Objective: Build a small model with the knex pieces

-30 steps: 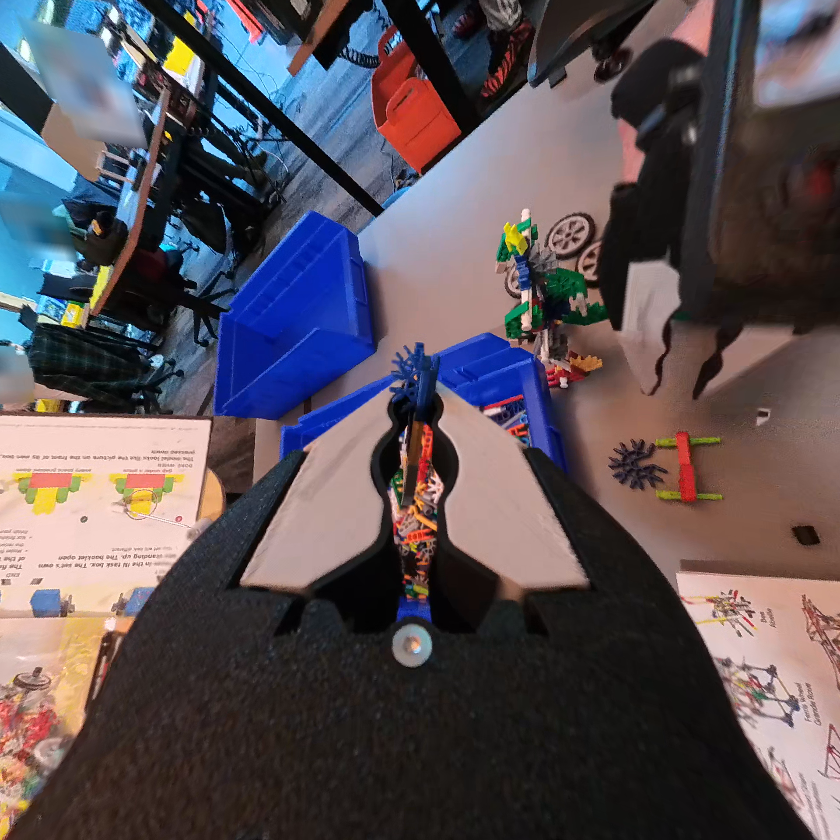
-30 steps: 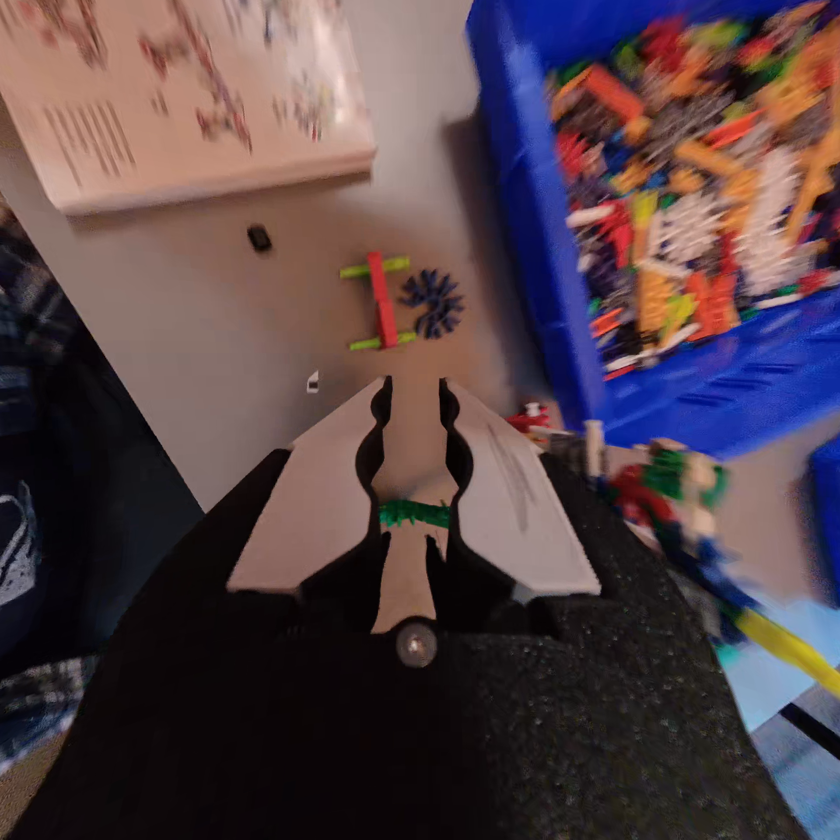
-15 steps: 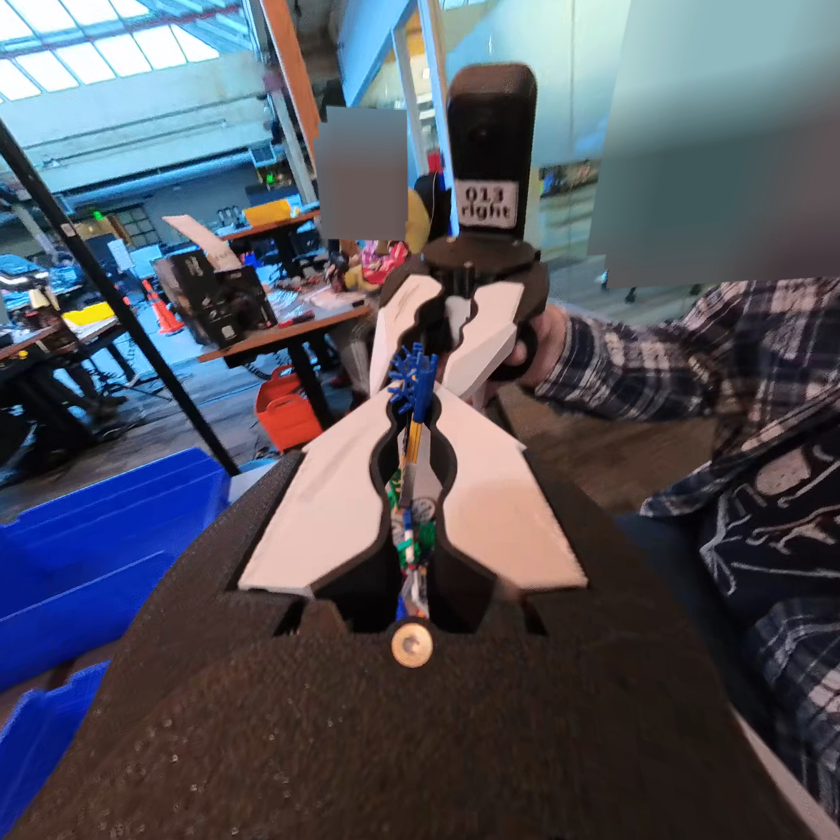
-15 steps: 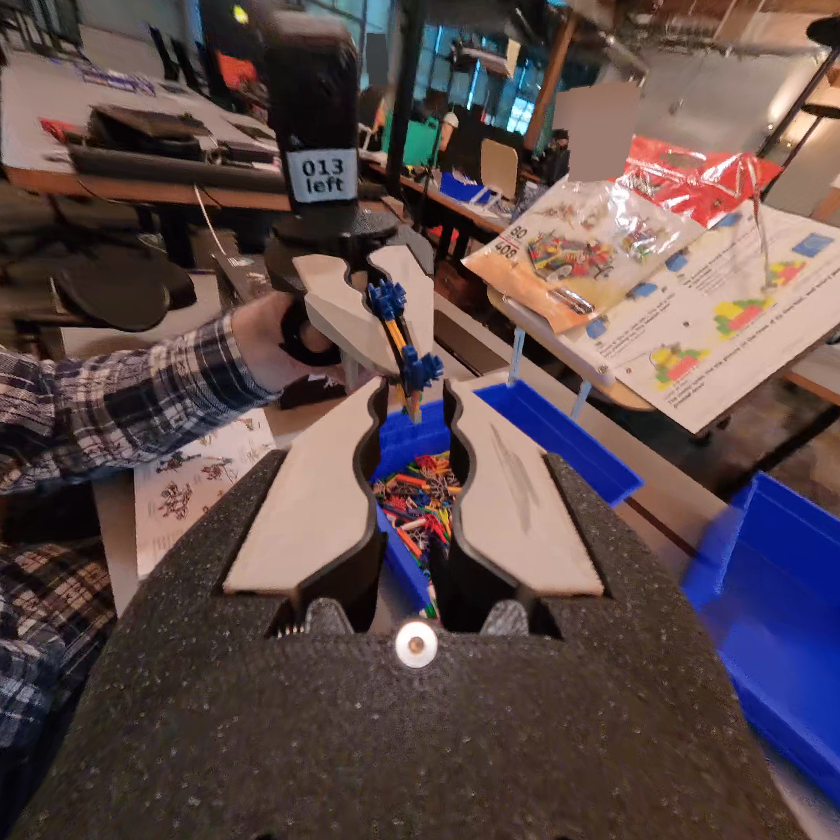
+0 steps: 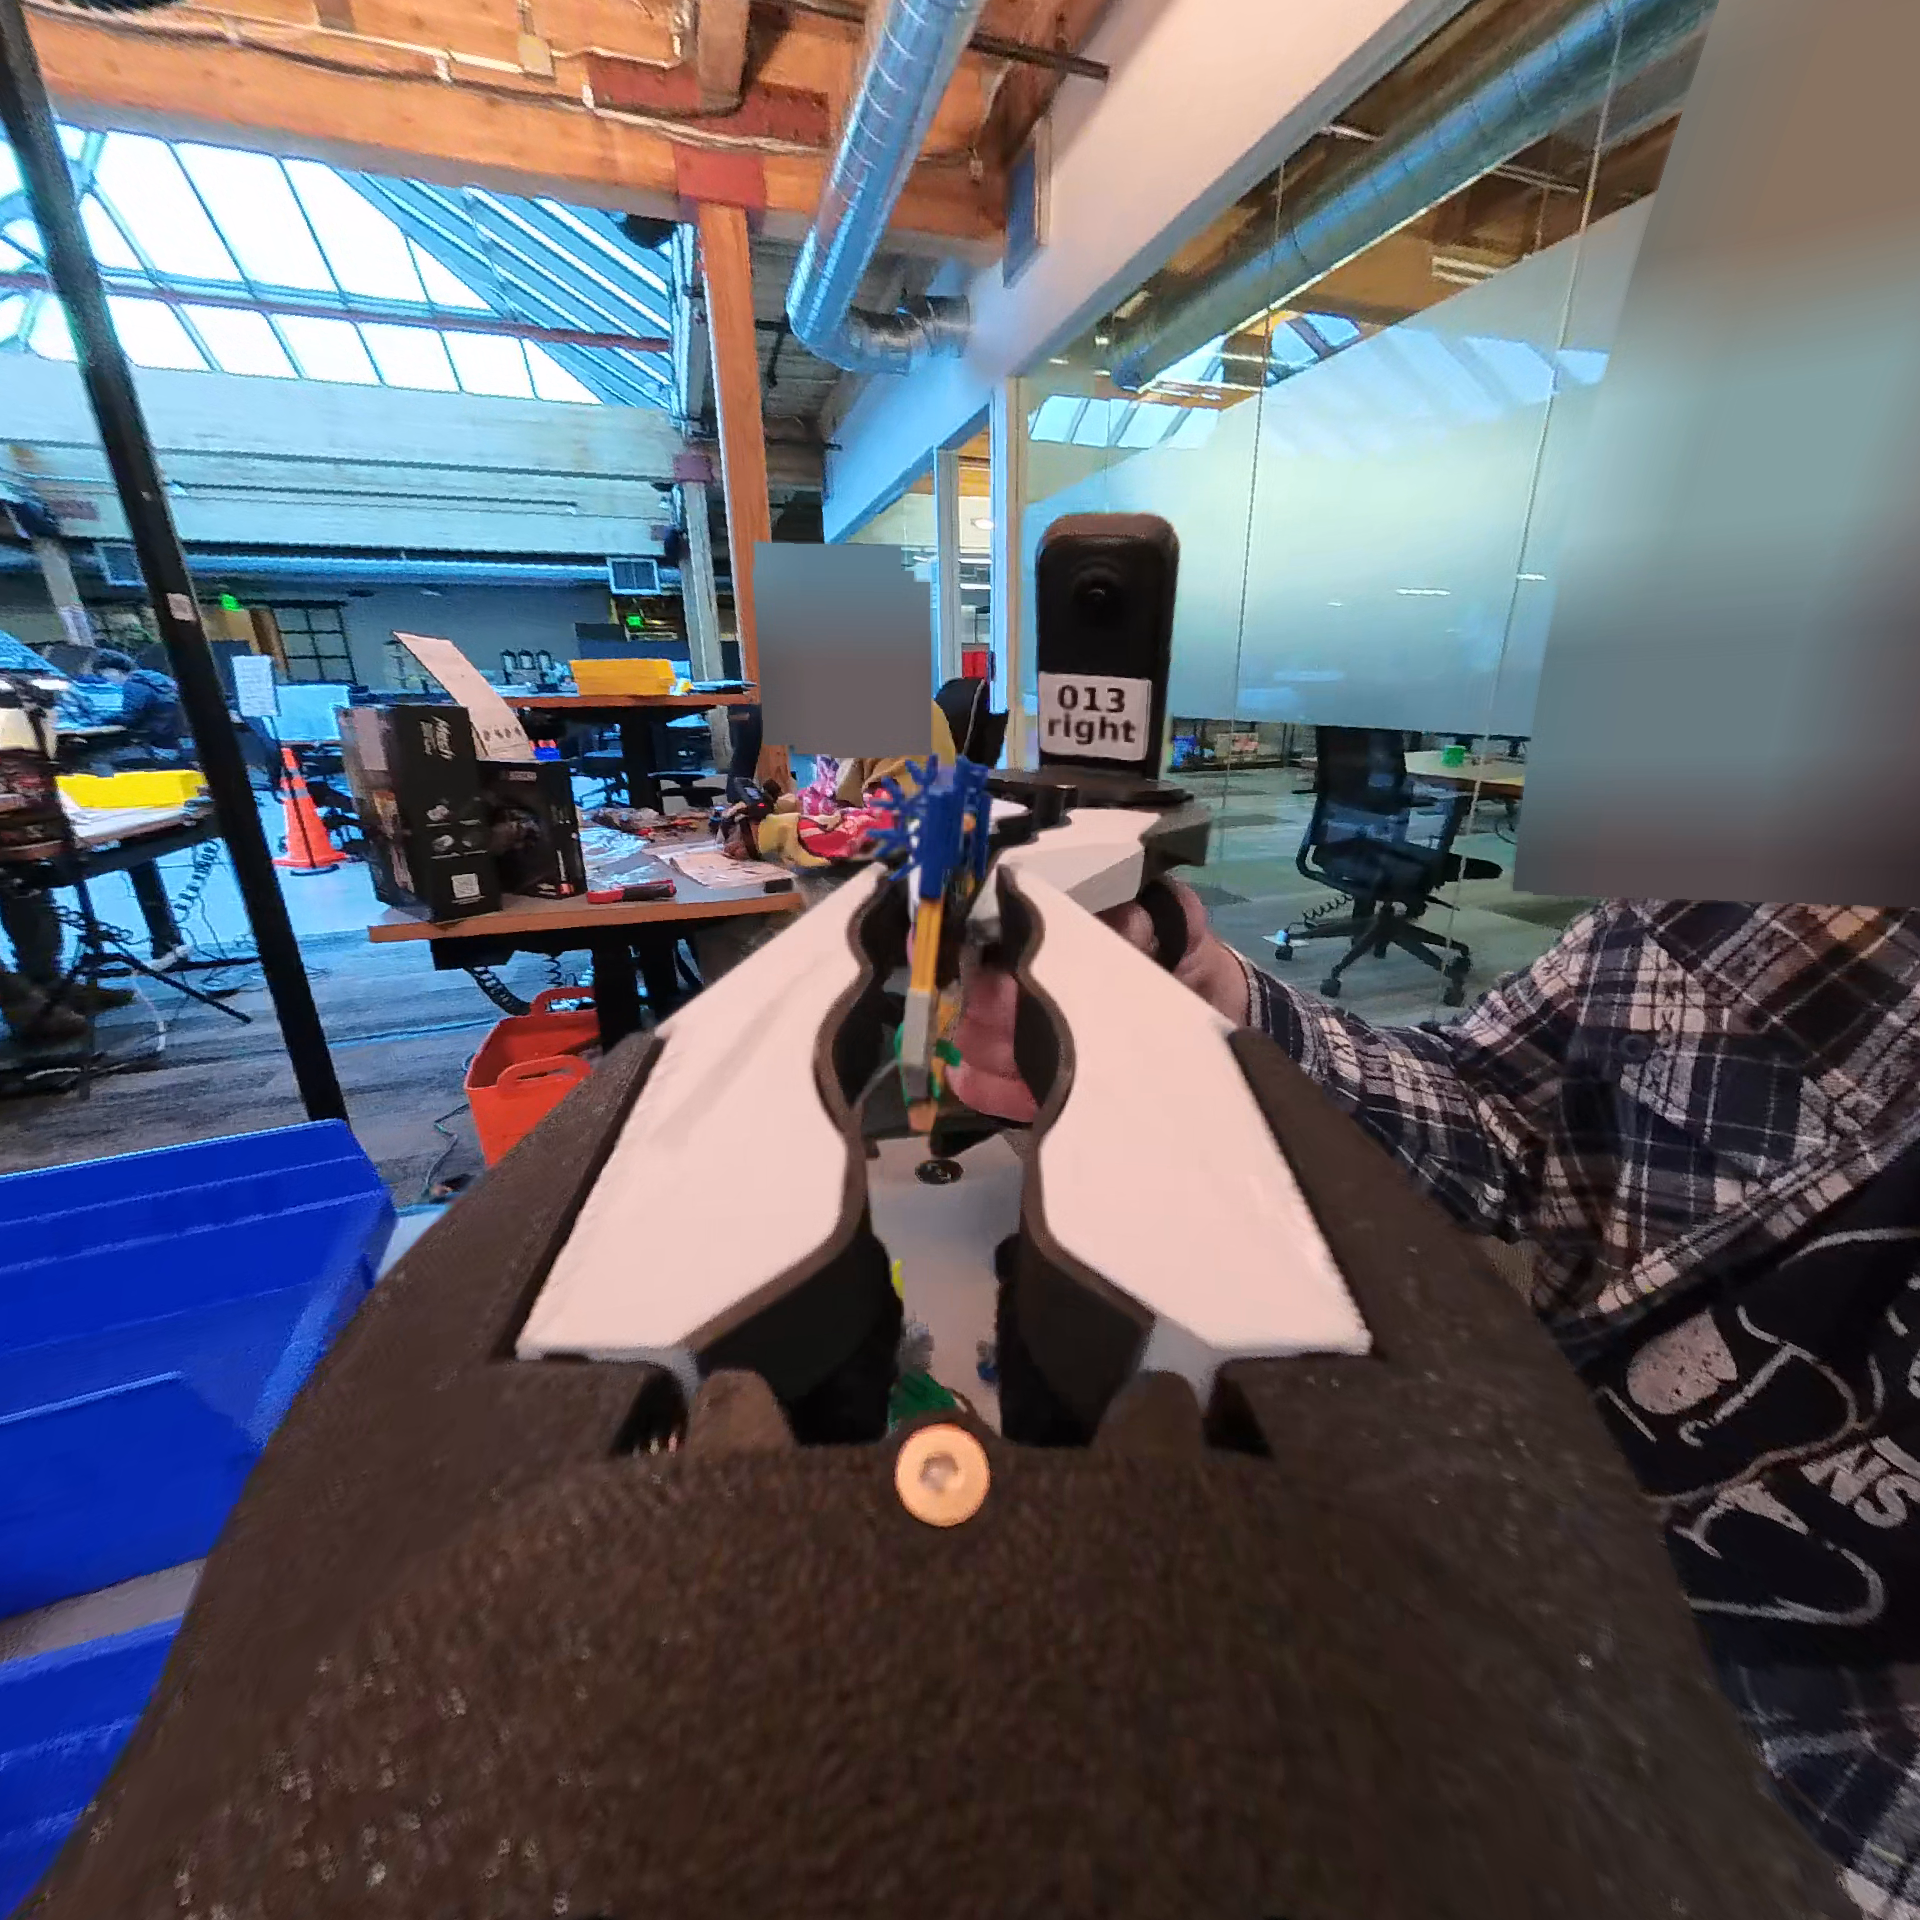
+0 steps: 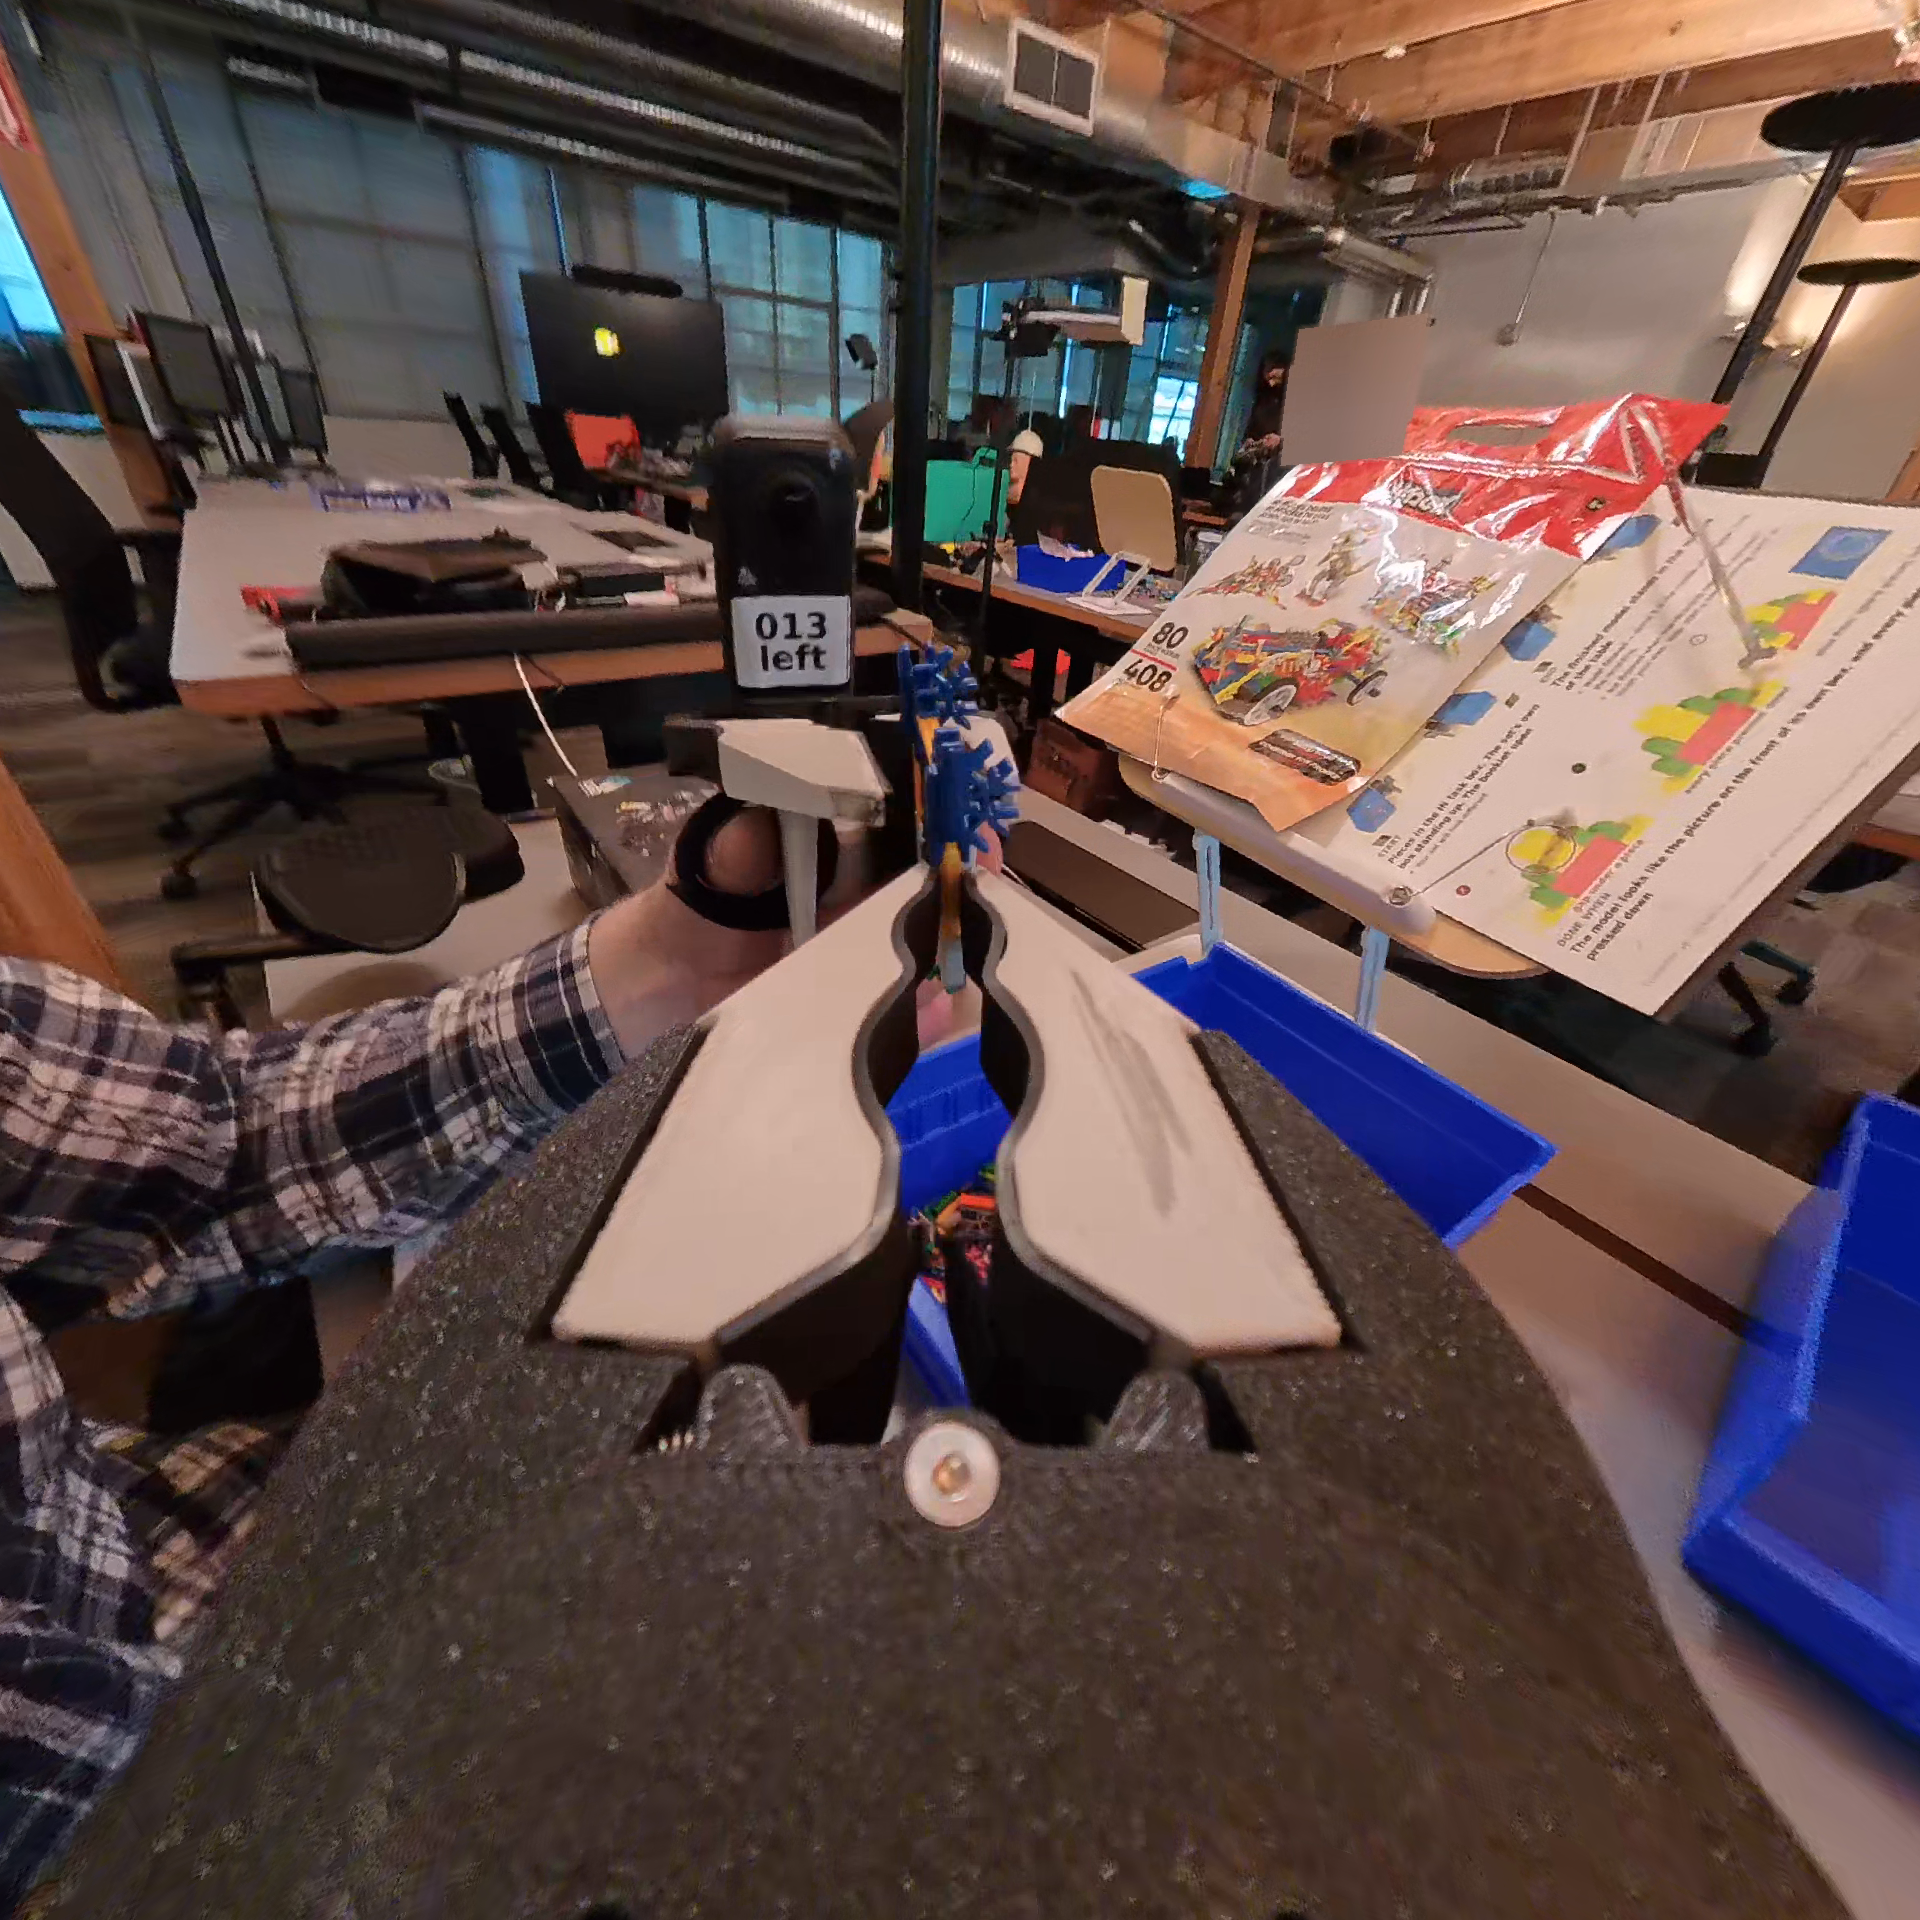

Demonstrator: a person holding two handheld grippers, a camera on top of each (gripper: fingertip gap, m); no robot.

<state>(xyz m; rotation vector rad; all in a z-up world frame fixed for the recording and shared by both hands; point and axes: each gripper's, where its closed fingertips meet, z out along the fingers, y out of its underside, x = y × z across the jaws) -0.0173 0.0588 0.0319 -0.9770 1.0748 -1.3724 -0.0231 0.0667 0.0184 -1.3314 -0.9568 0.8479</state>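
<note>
the left wrist view alone shows a small green piece at the lower end of the yellow rod, with the person's fingers behind it. it also shows a chest in a dark printed shirt under plaid. the right wrist view alone shows the blue bin of mixed colourful pieces under the tongs, a second blue bin to the right on the desk, and a tilted board carrying a printed sheet and a plastic bag of parts.

both tongs are raised above the desk and point at each other, tips nearly meeting. the left tongs are closed on the yellow rod, which runs down between the fingers, with a blue snowflake connector standing above the tips. the right tongs are pinched on a yellow-orange rod end just under a blue snowflake connector; a second blue connector sits higher behind it, by the other gripper. whether both tongs hold the same rod is hard to tell.

each view shows the opposite hand wrapped round its handle, a finger through a black ring, with a plaid sleeve running out of frame. the opposite tongs' tips are hidden behind the connectors. grey patches cover parts of the left wrist view.
</note>
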